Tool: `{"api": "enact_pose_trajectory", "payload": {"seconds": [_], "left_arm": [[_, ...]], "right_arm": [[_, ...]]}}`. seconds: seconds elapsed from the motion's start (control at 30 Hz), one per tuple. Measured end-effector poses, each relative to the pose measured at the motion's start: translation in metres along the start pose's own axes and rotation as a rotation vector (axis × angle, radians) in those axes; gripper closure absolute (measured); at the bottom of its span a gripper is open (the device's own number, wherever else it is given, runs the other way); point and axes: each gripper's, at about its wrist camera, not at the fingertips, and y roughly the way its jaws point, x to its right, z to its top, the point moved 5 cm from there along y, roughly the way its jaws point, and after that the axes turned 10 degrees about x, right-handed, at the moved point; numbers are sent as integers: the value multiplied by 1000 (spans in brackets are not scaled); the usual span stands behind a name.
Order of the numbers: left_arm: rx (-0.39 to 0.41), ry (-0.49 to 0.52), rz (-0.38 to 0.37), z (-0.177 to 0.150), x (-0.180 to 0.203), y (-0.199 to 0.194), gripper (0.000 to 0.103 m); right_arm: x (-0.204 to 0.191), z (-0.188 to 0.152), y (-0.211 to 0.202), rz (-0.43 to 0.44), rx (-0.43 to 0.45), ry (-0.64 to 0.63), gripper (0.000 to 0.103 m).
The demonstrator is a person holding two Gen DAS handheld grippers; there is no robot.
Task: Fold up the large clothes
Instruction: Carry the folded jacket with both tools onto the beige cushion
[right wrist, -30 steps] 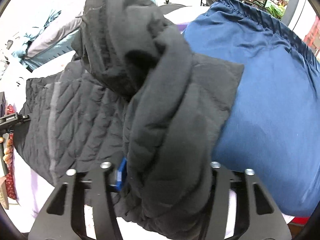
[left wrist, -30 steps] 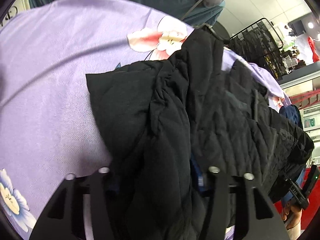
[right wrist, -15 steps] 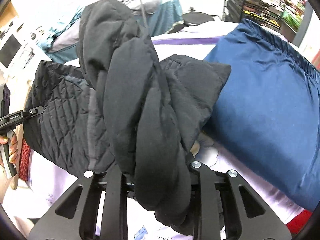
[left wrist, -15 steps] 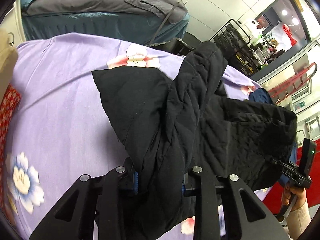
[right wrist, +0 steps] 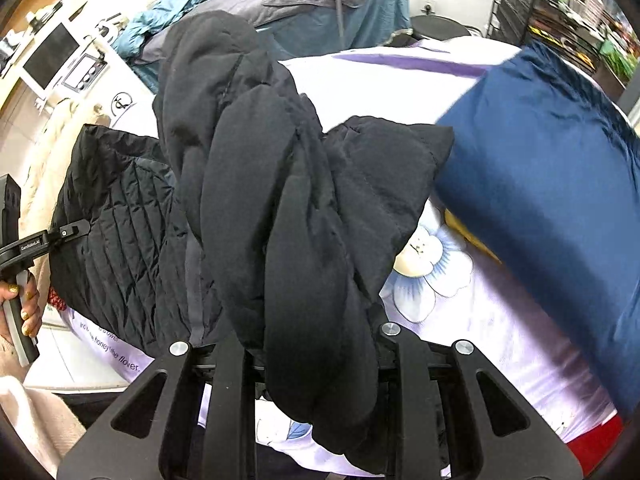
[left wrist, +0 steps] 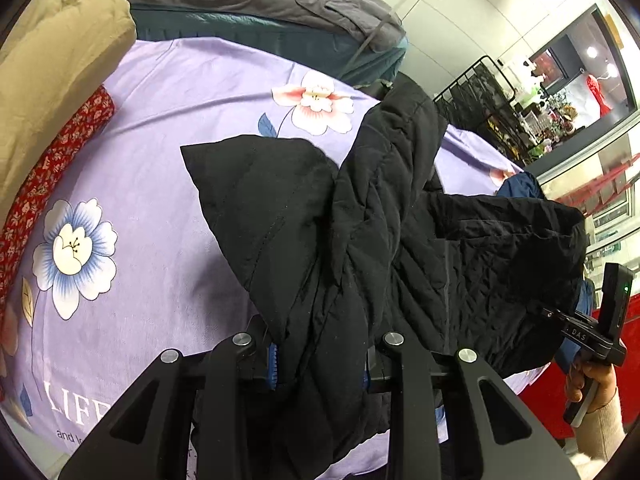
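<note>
Jacket [left wrist: 360, 240] now lifted higher off the lavender bedsheet [left wrist: 160, 120] than a second ago; left tongs [left wrist: 320, 364] and right tongs [right wrist: 316, 344] both clamped on bunched fabric, fold barely started.

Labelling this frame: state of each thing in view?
black quilted jacket: bunched, lifted off the sheet, held at two points.
left gripper: shut on the jacket.
right gripper: shut on the jacket.
purple floral sheet: spread flat.
blue garment: lying on the sheet, beside the jacket.
</note>
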Motion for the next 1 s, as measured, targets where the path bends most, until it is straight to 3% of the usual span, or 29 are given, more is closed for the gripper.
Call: {"api": "enact_pose_trajectory", "payload": {"seconds": [0.2,0.37,0.57,0.83,1.0], "left_arm": [[91,-19,-29,20,-1,-31,77],[164,-82,-8,30,-25,-69,77],[327,-201,45,39,-78,-154,77],[652,-295,233,45,-146,-320,77],[832,-374,384,28,-194,-410,77]], "right_arm": [[-35,27,-6,86,1,-106,83],[-76,56,-16,178,21,-205,84],[-145,103,-27,311,64,-326,84],[-308,176,-57,603,160,-581,85],[-407,216,-46,783,175,-606,85]]}}
